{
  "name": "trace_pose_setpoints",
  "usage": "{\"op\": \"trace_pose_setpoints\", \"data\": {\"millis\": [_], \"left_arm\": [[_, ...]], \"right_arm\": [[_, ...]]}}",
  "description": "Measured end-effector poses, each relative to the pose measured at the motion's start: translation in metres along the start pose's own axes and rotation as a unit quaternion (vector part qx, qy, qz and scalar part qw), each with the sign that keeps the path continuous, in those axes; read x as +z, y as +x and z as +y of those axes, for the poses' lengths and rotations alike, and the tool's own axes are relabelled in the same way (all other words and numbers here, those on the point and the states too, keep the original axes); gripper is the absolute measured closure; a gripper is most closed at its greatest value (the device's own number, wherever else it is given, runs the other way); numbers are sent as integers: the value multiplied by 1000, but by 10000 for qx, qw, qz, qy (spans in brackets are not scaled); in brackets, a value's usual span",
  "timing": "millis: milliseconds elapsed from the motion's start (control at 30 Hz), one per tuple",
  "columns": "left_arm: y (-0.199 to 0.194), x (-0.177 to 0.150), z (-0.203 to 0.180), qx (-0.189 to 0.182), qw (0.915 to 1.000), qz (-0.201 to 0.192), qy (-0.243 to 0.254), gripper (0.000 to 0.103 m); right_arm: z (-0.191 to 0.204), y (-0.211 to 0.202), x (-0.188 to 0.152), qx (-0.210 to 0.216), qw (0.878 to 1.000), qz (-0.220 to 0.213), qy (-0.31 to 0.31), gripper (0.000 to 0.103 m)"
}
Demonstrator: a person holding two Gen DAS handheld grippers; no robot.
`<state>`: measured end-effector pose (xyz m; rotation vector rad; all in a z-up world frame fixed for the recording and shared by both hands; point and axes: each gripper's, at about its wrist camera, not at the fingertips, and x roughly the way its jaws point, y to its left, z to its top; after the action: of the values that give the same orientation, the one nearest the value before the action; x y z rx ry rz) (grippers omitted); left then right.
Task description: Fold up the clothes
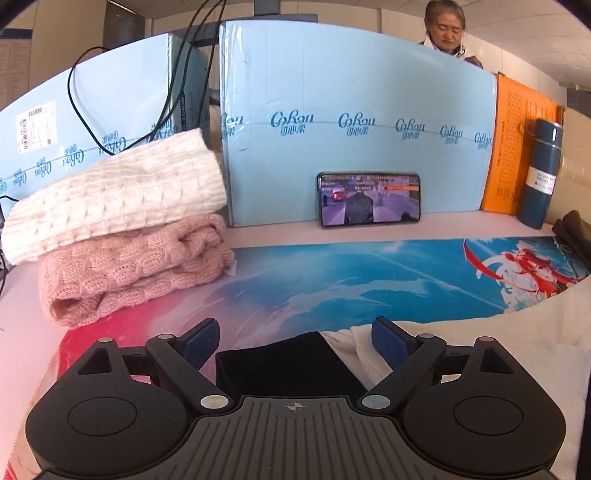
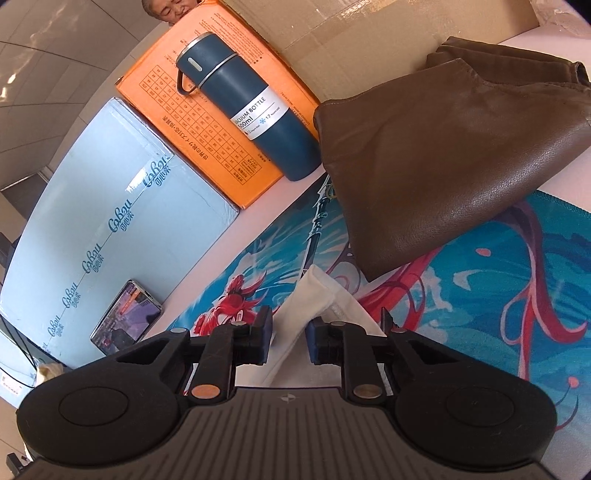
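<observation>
A cream-white garment [image 1: 480, 343] with a black part [image 1: 288, 365] lies on the printed desk mat [image 1: 332, 280] at the near edge. My left gripper [image 1: 295, 343] is open, its blue pads on either side of the black part, not closed on it. In the right wrist view my right gripper [image 2: 289, 339] is partly open with a fold of the cream garment [image 2: 314, 295] between its pads; I cannot see whether they pinch it. A folded white knit sweater [image 1: 118, 195] rests on a folded pink knit sweater [image 1: 133, 269] at the left.
A brown leather garment [image 2: 443, 155] lies at the right on the mat. A blue vacuum bottle [image 2: 251, 107], an orange box [image 2: 207, 122], light blue cartons [image 1: 351, 110] and a phone [image 1: 369, 198] line the back. A person [image 1: 448, 26] stands behind the cartons.
</observation>
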<state>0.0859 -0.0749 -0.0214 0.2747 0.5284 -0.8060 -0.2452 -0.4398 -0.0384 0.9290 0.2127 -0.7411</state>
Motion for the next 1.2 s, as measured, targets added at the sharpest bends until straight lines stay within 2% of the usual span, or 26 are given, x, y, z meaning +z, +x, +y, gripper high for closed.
{"op": "trace_pose_setpoints", "data": {"millis": [100,200,233,267,300,333,400,433,467,600,667,767,900,967,1067,1167,1200], "left_arm": [[13,-3,-2,128,9992,369,69,9],[14,-6,0,125,9991,410,21,5],[14,-6,1,121,9990,425,-7,3],[14,-6,3,110,9989,446,-53,2],[15,-6,4,89,9988,465,-96,2],[16,-6,6,62,9987,481,-135,1],[16,-6,8,25,9986,500,-188,1],[17,-6,8,16,9985,505,-200,1],[18,-5,9,11,9985,508,-207,1],[18,-5,9,-3,9984,513,-231,1],[18,-5,10,-2,9985,504,-231,1],[9,-3,-2,235,9993,265,113,1],[-27,1,-27,683,9924,-590,831,1],[-55,5,-38,743,9880,-1047,856,1],[-90,5,-60,277,9860,-1535,595,0],[-98,-4,-95,-162,9865,-1486,672,0],[-92,-8,-105,-193,9865,-1385,851,0]], "right_arm": [[-4,-5,1,-20,9998,-184,97,90],[-8,-12,2,28,9989,-404,226,89],[-8,-16,2,89,9981,-547,277,85],[-9,-21,2,149,9970,-689,328,80],[-10,-25,2,209,9956,-831,379,55],[-11,-29,2,269,9940,-972,430,38],[-10,-36,2,643,9905,-1148,408,34],[-9,-37,3,836,9894,-1127,359,27],[-8,-34,3,951,9905,-934,348,24],[-2,-11,3,1213,9921,53,325,22],[2,-5,1,1151,9928,254,187,21],[4,-6,-2,1122,9933,255,110,20],[2,-9,-3,1084,9938,174,158,19],[0,-10,-2,1007,9947,83,202,15],[-3,-11,-1,1022,9944,55,271,15],[-3,-13,0,999,9946,38,278,15],[-4,-13,0,993,9946,25,293,15]]}}
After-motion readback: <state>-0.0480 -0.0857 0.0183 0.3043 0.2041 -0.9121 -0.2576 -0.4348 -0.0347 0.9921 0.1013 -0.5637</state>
